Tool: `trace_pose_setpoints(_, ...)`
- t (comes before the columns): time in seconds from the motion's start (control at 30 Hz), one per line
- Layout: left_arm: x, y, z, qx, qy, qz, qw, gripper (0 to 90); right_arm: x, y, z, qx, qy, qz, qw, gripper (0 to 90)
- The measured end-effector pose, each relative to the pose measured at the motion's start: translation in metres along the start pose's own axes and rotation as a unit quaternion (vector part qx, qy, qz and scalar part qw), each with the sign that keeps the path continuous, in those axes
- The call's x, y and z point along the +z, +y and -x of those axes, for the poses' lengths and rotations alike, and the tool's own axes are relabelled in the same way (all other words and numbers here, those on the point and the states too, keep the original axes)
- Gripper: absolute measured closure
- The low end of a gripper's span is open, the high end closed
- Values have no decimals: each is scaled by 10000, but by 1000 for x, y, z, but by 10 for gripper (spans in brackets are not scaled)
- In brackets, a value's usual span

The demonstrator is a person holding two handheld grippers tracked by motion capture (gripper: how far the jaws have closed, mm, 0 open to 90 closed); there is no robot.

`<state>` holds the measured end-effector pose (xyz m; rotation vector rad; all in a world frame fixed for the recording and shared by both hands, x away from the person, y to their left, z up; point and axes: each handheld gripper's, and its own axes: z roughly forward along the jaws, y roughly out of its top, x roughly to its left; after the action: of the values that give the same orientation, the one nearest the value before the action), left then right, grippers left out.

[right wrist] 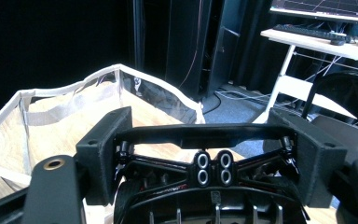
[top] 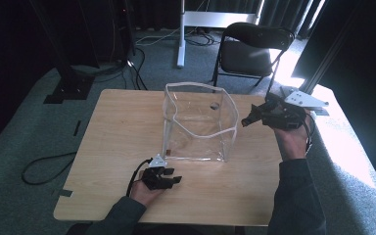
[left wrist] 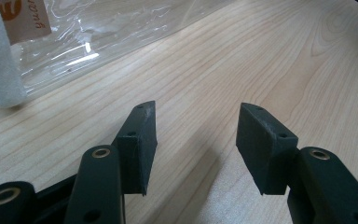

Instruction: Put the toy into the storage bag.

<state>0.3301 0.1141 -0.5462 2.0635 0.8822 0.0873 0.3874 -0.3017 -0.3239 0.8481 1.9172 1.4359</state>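
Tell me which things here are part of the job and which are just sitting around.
Part of the job:
black toy car, clamped in the right gripper
clear plastic bag, standing open
left gripper, open, resting on the table

Just sitting around:
folding chair
cable on the floor

A black folding chair (top: 252, 49) stands at top centre, behind the wooden table (top: 117, 127). Left of the chair rises a white post (top: 180, 34). A black cable (top: 44, 169) loops on the grey carpet (top: 24, 132) at lower left. Upper right of the right gripper view: 1 white desk (right wrist: 307, 39) bearing a keyboard (right wrist: 307, 29) and a monitor (right wrist: 326, 9).
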Motion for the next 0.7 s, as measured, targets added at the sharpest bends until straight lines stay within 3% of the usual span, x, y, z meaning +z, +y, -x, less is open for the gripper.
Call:
trace_pose_setpoints(0.43, 0, 0, -1, -11, -1, -9, 10000, 483, -3, 20, 2, -139, -77, 72, 9998, 247)
trace_pose_setpoints(0.7, 0, 0, -1, -9, 3, -9, 10000, 483, 3, 31, 3, -175, 33, 89, 9998, 247)
